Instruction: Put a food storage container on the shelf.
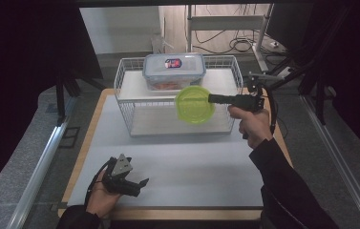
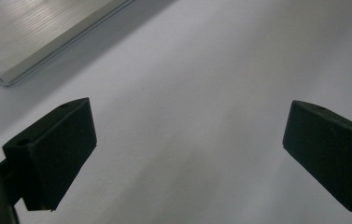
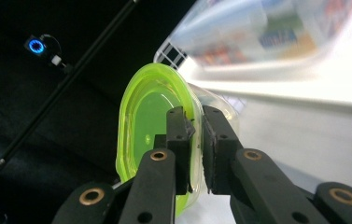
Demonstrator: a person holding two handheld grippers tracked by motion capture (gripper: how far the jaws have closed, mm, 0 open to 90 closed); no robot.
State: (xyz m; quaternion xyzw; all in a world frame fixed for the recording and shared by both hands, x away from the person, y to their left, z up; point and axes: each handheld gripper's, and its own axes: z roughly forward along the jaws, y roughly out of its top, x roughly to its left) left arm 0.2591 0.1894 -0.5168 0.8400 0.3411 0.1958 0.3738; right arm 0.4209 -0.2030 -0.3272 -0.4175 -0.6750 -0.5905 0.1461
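The right hand-held gripper [image 3: 194, 140] pinches the rim of a round, shallow, lime-green translucent plastic container [image 1: 195, 105], its jaws pressed onto the wall with one pad inside and one outside; the grip is only on the edge, so the container could pivot or slip out if the hand swings quickly, and I judge that the main risk. The container hangs in the air in front of the white wire two-tier rack [image 1: 120, 81], level with the gap between its two shelves and tilted so its open face turns sideways; anything loose inside would spill, though in the right gripper view the green container [image 3: 150, 126] looks empty. A second risk: its rim could catch the front wires of the rack, or knock the clear rectangular plastic box with a blue-edged clip lid [image 1: 174, 70] that sits on the rack's upper shelf, if the hand drifts toward the rack without levelling the piece first.

That clear box holds something reddish-orange, too blurred to name; a label sits on its lid. The rack's lower shelf looks bare.

The left hand-held gripper [image 1: 137, 186] rests on the pale grey counter [image 1: 192, 162], well in front of the rack and to its left; its jaws stand spread with nothing between them.
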